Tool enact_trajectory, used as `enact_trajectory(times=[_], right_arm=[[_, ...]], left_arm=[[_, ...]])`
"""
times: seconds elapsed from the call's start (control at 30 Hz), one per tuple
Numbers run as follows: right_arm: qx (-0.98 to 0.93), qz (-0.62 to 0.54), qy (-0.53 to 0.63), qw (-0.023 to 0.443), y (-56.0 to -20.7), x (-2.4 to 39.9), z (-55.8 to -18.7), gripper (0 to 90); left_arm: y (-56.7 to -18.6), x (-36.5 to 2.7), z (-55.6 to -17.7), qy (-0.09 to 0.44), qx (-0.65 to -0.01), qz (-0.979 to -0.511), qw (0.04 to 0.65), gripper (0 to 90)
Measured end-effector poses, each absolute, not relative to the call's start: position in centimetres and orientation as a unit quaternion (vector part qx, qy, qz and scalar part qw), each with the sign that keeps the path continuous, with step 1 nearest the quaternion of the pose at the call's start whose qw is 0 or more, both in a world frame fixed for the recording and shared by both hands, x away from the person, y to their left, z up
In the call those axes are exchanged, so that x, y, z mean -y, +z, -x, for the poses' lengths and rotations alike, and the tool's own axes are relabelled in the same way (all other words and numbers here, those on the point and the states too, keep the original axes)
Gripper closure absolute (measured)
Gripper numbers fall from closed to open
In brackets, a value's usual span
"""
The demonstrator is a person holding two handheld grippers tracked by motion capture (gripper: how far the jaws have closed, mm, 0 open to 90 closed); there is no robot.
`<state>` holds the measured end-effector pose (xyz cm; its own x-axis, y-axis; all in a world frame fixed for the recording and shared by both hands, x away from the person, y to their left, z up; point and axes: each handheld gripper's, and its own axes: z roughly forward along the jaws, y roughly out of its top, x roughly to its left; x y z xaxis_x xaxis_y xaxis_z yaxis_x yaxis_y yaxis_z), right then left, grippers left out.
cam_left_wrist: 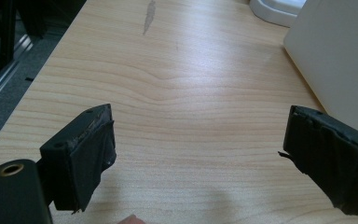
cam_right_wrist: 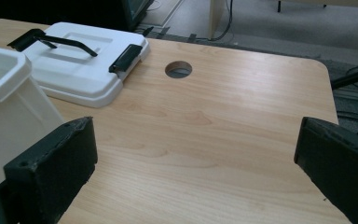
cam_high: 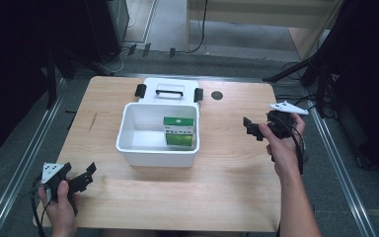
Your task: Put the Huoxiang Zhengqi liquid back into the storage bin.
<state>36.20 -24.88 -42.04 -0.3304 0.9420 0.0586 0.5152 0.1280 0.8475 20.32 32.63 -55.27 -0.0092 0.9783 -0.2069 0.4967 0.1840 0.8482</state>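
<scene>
Smooth white plastic bin (cam_high: pixel 128 136), green carton (cam_high: pixel 178 132); woodgrain table (cam_high: pixel 227 182).

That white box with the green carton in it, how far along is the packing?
Done: the green carton stands inside the white box. In hand: nothing; the left gripper and the right gripper are both open and empty, apart from the box. Left: the lid lies on the table behind the box, probably to go on.

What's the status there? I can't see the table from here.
Left tongs open, empty, near table corner. Right tongs open, empty, right of white bin. Green box upright in bin; lid off behind it. Nothing in the way.
</scene>
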Motion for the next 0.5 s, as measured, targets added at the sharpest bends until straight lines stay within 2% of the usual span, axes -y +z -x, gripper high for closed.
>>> enact_trajectory(times=[0.5], right_arm=[[-0.670, -0.552, 0.416, 0.271, -46.8, 30.4, -31.8, 0.0]], left_arm=[[-55.3, -32.6, -20.3, 0.292, -0.649, -0.568, 0.414, 9.6]])
